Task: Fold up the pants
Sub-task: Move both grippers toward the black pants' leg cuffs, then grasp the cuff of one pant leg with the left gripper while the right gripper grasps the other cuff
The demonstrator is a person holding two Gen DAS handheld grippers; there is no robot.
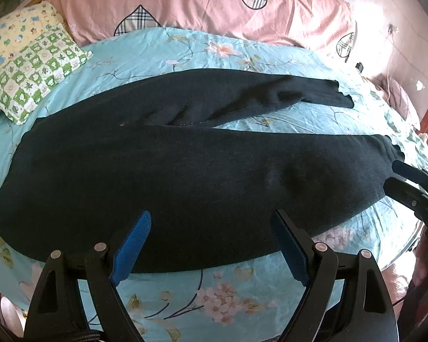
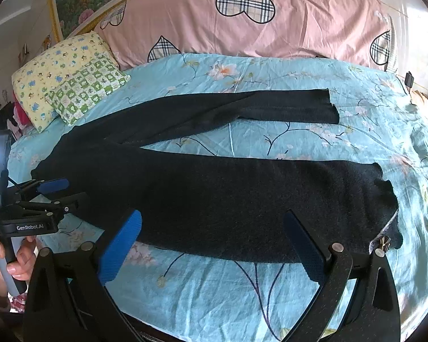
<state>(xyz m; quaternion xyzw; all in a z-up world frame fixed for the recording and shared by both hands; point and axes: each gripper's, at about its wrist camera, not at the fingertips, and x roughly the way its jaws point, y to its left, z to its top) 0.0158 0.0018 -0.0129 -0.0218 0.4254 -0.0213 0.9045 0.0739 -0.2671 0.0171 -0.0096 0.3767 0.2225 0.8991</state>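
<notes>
Black pants (image 1: 162,171) lie flat across the blue floral bed sheet (image 1: 214,293), waist at the left, both legs spread apart to the right; they also show in the right wrist view (image 2: 242,199). My left gripper (image 1: 211,222) is open and empty, hovering over the near leg's front edge. My right gripper (image 2: 214,222) is open and empty over the near leg close to its cuff (image 2: 385,213). The right gripper also shows at the right edge of the left wrist view (image 1: 396,176), and the left gripper at the left of the right wrist view (image 2: 62,191).
A long pink pillow with plaid hearts (image 2: 256,20) lies along the headboard. Two small patterned cushions (image 2: 71,85) sit at the back left. The bed's right side drops off near a wall with cables (image 1: 391,45).
</notes>
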